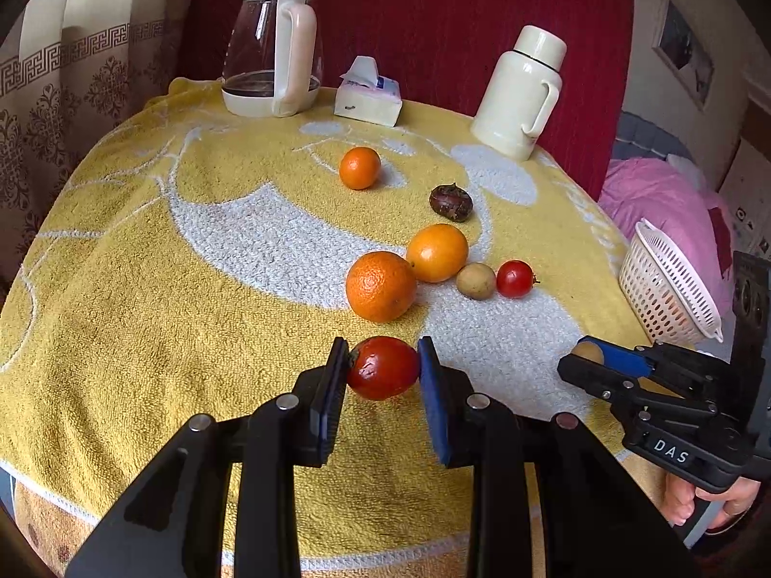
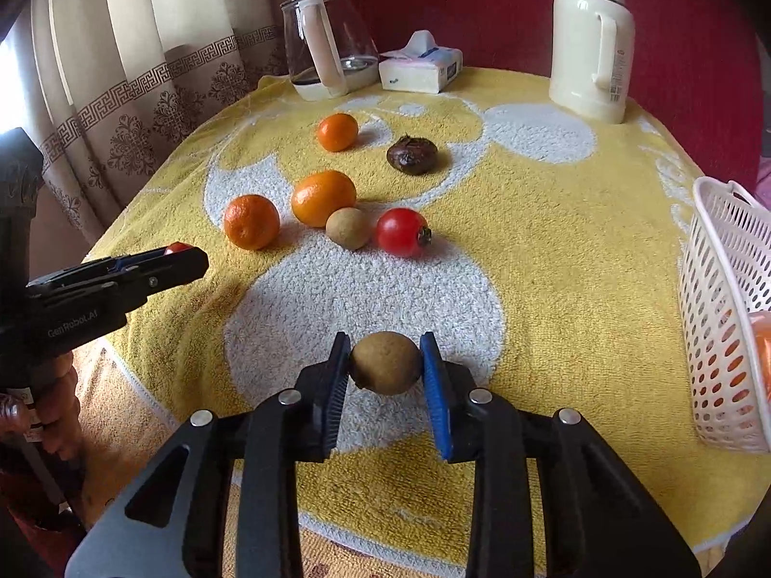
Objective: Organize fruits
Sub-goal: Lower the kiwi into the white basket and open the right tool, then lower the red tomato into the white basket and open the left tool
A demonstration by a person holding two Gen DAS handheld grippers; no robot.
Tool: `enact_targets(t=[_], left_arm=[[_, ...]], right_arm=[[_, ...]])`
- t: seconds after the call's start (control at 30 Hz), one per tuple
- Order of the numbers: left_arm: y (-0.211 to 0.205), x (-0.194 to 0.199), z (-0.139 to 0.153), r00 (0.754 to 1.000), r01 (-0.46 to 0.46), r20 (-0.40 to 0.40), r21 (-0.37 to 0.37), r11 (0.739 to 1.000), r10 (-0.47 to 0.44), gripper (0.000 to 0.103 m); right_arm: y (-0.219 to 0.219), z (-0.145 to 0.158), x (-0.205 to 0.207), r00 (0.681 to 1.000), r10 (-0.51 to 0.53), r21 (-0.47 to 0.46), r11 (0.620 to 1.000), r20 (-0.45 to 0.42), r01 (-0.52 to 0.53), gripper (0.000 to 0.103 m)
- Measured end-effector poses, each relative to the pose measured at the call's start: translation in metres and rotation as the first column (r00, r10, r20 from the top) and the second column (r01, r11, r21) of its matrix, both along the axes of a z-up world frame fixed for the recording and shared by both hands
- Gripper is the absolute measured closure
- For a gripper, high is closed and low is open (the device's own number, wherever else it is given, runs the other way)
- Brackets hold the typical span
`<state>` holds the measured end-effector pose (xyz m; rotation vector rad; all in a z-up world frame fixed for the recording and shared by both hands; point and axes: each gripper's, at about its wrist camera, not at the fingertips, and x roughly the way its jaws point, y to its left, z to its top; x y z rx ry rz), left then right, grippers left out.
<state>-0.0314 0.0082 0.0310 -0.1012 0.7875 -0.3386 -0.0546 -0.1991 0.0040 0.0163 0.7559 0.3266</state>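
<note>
The left gripper (image 1: 383, 368) pinched a red fruit (image 1: 383, 367) between its pads, jaws pressed against both sides, low over the yellow towel (image 1: 144, 289). The right gripper (image 2: 385, 363) likewise clamped a small brown fruit (image 2: 385, 362), held at 6 o'clock of the loose pile.

Writing could be read on the tools: "DAS" on the right gripper's body in the left view, "GenRobot.AI" on the left gripper's side in the right view.

Six fruits lay loose on the towel: three oranges (image 2: 251, 220), one red fruit, one small brown fruit and one dark wrinkled fruit (image 2: 412, 155). From the largest orange in the right view, a second orange (image 2: 323, 197) touched it at 2 o'clock; the loose brown fruit (image 2: 348, 227) and the loose red fruit (image 2: 402, 231) sat side by side at 3 o'clock. The third orange (image 2: 337, 131) and the dark fruit lay further off at 12 to 1 o'clock.

One white basket (image 2: 723, 318) stood at the towel's 3 o'clock edge, something orange inside. At 12 o'clock stood one glass kettle (image 2: 327, 55), one tissue pack (image 2: 419, 70) and one cream flask (image 2: 592, 43).
</note>
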Motion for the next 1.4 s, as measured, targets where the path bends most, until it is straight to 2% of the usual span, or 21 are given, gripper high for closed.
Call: enact_targets(t=[0.23,0.5,0.77,1.13,1.17,1.23,1.27,1.4], left_arm=[[-0.011,-0.002,0.010,1.000,0.015,0.025,0.004,1.000,-0.015,0.073],[-0.034,-0.004,0.021,0.997,0.056,0.051,0.021,0.998,-0.057,0.073],[-0.059,-0.008,0.029,0.992,0.100,0.072,0.033,0.994,-0.102,0.073],[-0.082,-0.014,0.044,0.984,0.134,0.109,0.044,0.990,-0.138,0.073],[-0.083,-0.014,0.045,0.984,0.137,0.111,0.044,0.990,-0.141,0.073],[-0.087,-0.015,0.047,0.982,0.146,0.116,0.044,0.988,-0.150,0.073],[-0.089,-0.015,0.048,0.981,0.150,0.118,0.045,0.988,-0.154,0.073],[-0.101,-0.015,0.053,0.975,0.177,0.129,0.052,0.983,-0.182,0.073]], right_arm=[[-0.043,0.033,-0.014,0.985,-0.127,0.036,0.992,0.121,0.123,0.073],[-0.113,0.055,-0.035,0.932,-0.302,0.088,0.953,0.202,0.290,0.073],[-0.159,0.060,-0.051,0.888,-0.403,0.098,0.915,0.223,0.391,0.073],[-0.192,0.050,-0.057,0.866,-0.469,0.145,0.882,0.172,0.449,0.072],[-0.195,0.051,-0.058,0.863,-0.476,0.154,0.878,0.172,0.454,0.071],[-0.201,0.053,-0.060,0.856,-0.488,0.181,0.870,0.171,0.459,0.055],[-0.203,0.055,-0.062,0.849,-0.498,0.194,0.863,0.176,0.466,0.042],[-0.213,0.061,-0.069,0.822,-0.536,0.214,0.841,0.194,0.498,0.041]])
